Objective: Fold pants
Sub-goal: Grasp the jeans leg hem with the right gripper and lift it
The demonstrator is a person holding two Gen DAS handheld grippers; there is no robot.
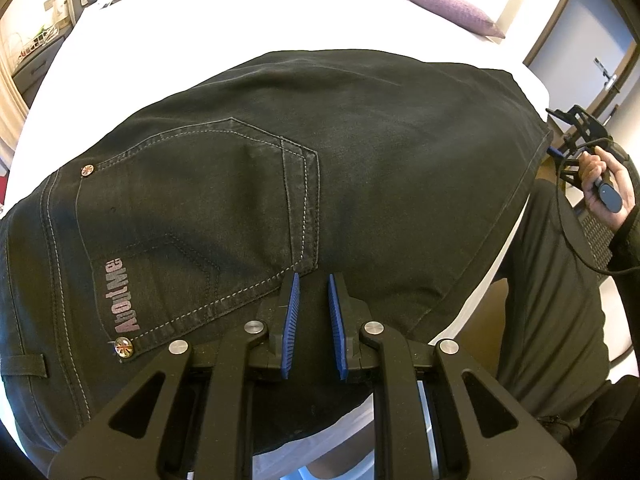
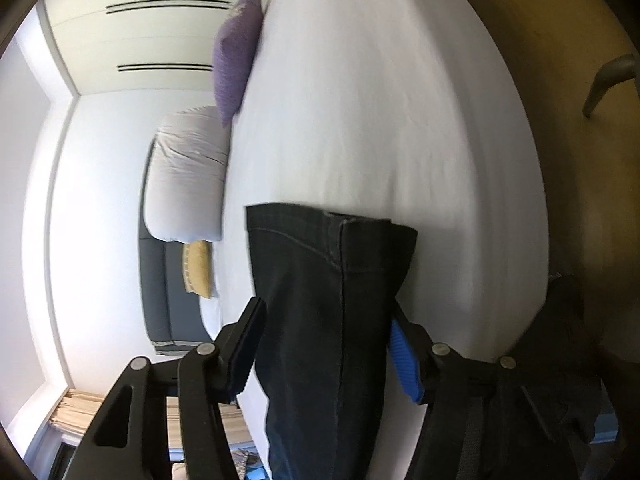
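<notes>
Left tongs (image 1: 314, 280) nearly together over the pants (image 1: 360, 152), right tongs (image 2: 324, 344) apart around the hem (image 2: 332, 220) (unpinched) — it could slip free.

White bed (image 1: 168, 40) w/ purple cushion (image 1: 452, 10), white walls, bright rm.

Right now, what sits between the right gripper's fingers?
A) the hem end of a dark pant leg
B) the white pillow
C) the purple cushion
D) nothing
A: in the right wrist view the pant leg and its stitched hem run up between the right gripper fingers, over the white bed.
</notes>
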